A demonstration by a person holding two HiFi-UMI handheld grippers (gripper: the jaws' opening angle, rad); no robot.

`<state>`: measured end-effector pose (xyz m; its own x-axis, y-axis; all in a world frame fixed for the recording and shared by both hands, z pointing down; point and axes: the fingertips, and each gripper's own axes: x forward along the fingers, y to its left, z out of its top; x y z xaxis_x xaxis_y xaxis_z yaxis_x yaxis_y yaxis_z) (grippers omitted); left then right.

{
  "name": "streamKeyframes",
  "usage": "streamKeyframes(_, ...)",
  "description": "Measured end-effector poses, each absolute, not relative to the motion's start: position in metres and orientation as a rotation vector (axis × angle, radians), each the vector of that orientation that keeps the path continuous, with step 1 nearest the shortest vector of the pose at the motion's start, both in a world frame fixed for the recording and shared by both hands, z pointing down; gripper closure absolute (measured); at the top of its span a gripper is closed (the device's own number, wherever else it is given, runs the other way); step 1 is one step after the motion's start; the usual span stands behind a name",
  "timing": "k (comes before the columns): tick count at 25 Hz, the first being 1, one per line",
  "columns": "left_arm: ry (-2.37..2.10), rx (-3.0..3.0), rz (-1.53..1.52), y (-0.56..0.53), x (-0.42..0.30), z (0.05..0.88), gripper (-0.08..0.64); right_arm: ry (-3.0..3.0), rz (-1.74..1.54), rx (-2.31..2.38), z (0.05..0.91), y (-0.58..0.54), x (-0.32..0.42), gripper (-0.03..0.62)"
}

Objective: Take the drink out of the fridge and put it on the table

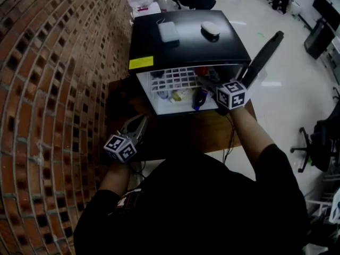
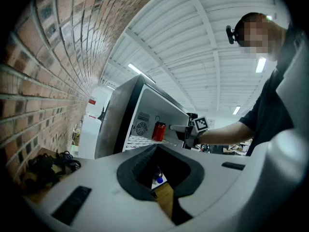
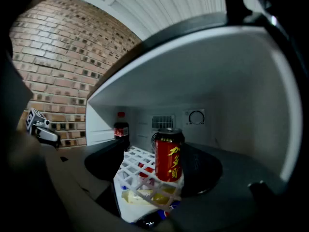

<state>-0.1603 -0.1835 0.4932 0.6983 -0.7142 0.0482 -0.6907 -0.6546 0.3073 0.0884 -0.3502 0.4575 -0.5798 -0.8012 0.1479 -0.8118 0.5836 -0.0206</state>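
Observation:
A red drink can (image 3: 169, 153) stands upright on the white wire shelf (image 3: 137, 166) of the open black mini fridge (image 1: 186, 47). My right gripper (image 3: 159, 151) reaches into the fridge, open, with the can between its jaws. The left jaw is clearly apart from the can. The left gripper view shows the same can (image 2: 158, 131) just ahead of the right gripper (image 2: 186, 128). My left gripper (image 1: 139, 122) hovers low over the wooden table (image 1: 180, 134) in front of the fridge, jaws shut and holding nothing.
A cola bottle (image 3: 121, 129) stands at the back left of the shelf. A blue bottle (image 1: 200, 98) and food packs lie below. The fridge door (image 1: 264, 54) hangs open on the right. A brick wall (image 1: 58, 89) runs close on the left. Cables (image 2: 46, 166) lie on the table.

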Motion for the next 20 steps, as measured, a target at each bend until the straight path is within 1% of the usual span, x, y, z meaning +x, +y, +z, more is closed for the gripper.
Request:
streamKeyframes(6, -1.096, 2.594, -0.092, -0.178, -0.155, 0.496, 0.565, -2.568, 0.108, 1.442, 0.460, -0.412, 0.088, 0.209)
streamKeyframes(11, -1.104, 2.600, -0.092, -0.180, -0.158, 0.500, 0.565, -2.592, 0.116, 1.419, 0.459, -0.428, 0.081, 0.209)
streamKeyframes(12, -1.101, 2.600, -0.092, -0.180, -0.157, 0.502, 0.565, -2.589, 0.122, 1.410, 0.461, -0.429, 0.079, 0.230)
streamKeyframes(13, -1.097, 2.598, -0.093, -0.181, -0.155, 0.502, 0.565, -2.587, 0.127, 1.406, 0.462, -0.429, 0.078, 0.274)
streamKeyframes(16, -1.092, 2.593, -0.097, -0.181, -0.151, 0.499, 0.565, -2.594, 0.137, 1.386, 0.463, -0.427, 0.078, 0.262)
streamKeyframes(20, -1.091, 2.578, -0.112, -0.180, -0.149, 0.497, 0.565, -2.638, 0.072, 1.323, 0.459, -0.408, 0.076, 0.264)
